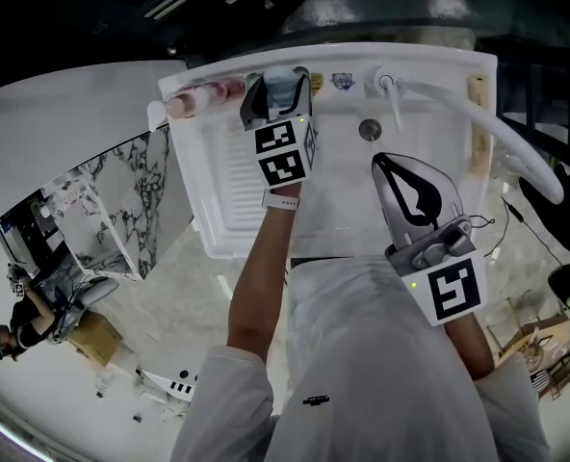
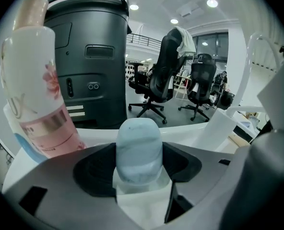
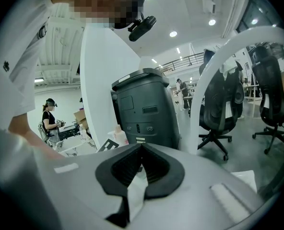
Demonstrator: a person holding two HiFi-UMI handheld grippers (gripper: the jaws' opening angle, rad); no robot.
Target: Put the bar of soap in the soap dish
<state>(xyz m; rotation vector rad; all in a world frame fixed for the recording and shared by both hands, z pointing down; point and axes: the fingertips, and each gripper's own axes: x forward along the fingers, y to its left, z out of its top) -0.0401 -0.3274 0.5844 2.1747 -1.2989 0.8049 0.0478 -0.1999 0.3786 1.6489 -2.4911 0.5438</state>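
Observation:
A pale blue bar of soap stands upright between the jaws of my left gripper, which is shut on it. In the head view that gripper is over the back left ledge of the white sink, and the soap shows at its tip. My right gripper hovers over the basin's right half with its jaws shut and nothing between them; in the right gripper view its tips meet. I cannot pick out a soap dish for sure.
A pink and white bottle lies on the back ledge just left of the soap, and looms close in the left gripper view. The faucet and drain are at the back middle. A tan strip runs along the right rim.

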